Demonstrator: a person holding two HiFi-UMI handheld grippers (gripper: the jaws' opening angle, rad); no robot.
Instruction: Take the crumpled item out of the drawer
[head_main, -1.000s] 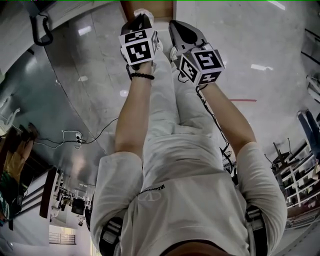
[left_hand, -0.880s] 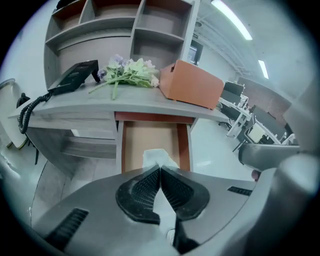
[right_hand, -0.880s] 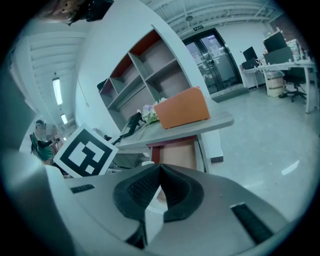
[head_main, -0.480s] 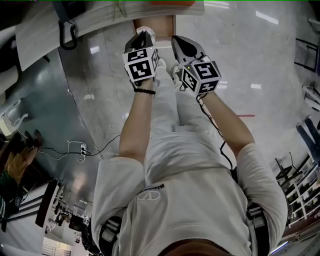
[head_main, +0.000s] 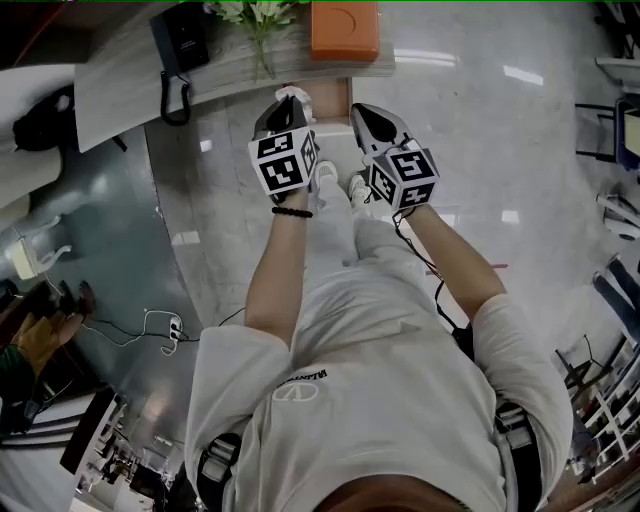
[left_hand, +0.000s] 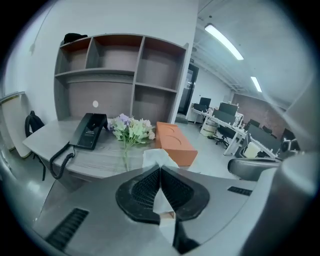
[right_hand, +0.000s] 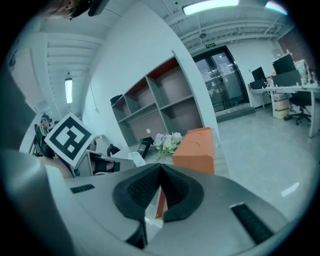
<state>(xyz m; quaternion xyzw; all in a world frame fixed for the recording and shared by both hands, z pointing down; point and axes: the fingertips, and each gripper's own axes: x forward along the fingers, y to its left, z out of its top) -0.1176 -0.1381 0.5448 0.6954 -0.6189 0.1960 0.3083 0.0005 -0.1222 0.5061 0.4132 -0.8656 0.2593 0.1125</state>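
My left gripper (head_main: 287, 106) is shut on a crumpled white tissue-like item (head_main: 292, 96). In the left gripper view the item (left_hand: 156, 158) sticks out above the closed pads (left_hand: 143, 190) and shows again between them lower down. Close beside it on the right, my right gripper (head_main: 360, 110) has its jaws together at the tips with nothing held; the right gripper view shows the same (right_hand: 160, 167). Both grippers hang in front of the desk edge (head_main: 250, 85), pointing at the desk. I cannot make out the drawer for sure.
On the desk stand a black telephone (left_hand: 90, 131), a bunch of flowers (left_hand: 131, 129) and an orange box (left_hand: 175, 143). An open shelf unit (left_hand: 125, 75) rises behind them. The person's legs and shoes (head_main: 335, 185) are below the grippers; cables (head_main: 160, 325) lie on the floor at left.
Both grippers have risen side by side, the left still shut on the white item. The desk top with telephone, flowers and orange box has come into the head view.
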